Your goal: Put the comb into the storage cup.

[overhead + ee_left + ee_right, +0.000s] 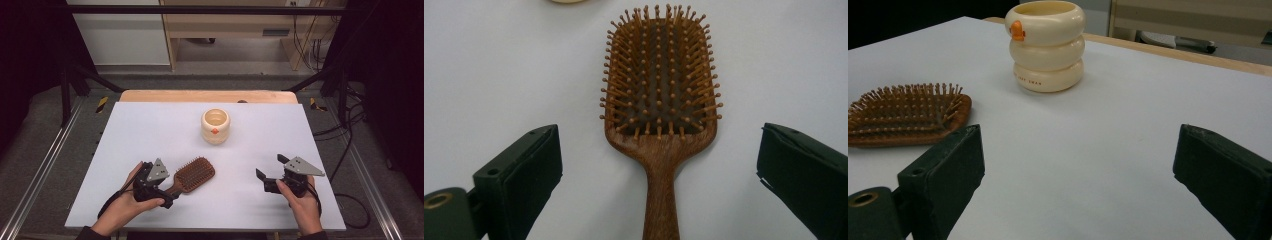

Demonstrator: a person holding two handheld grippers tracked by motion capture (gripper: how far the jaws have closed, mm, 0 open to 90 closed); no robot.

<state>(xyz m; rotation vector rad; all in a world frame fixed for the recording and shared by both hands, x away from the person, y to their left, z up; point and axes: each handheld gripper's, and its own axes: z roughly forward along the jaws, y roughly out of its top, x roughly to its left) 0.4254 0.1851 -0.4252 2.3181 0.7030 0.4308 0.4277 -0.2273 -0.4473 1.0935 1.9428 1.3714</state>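
High view: brown wooden paddle hairbrush (pixel 192 176) lying bristles up on white table (pixel 150 130), handle pointing toward left gripper (pixel 159 186), which sits over the handle end; jaws hidden from this angle. Right gripper (pixel 272 169) well apart on the right side, jaws spread, nothing between them. Cream ribbed ceramic cup with orange mark (pixel 215 126) upright beyond the brush, toward table middle; interior looks empty as far as visible. Left gripper view: hairbrush (pixel 659 110) centred between the jaws, handle running down to the bottom edge; jaws wide apart, one on each side of the handle, neither touching the wood. Judged stiff and fairly light; smooth wood possibly a little slick, so best grip across the narrow handle just below the head, not on the bristle pins, which would flex and give poor purchase. Head heavier than handle, so likely to droop if held far back. Right gripper view: jaws apart over bare table; cup (pixel 1047 46) standing ahead, three stacked bulges, inside hidden from this low angle; brush head (pixel 908 116) at left. Cup likely hard, breakable, mouth open upward.
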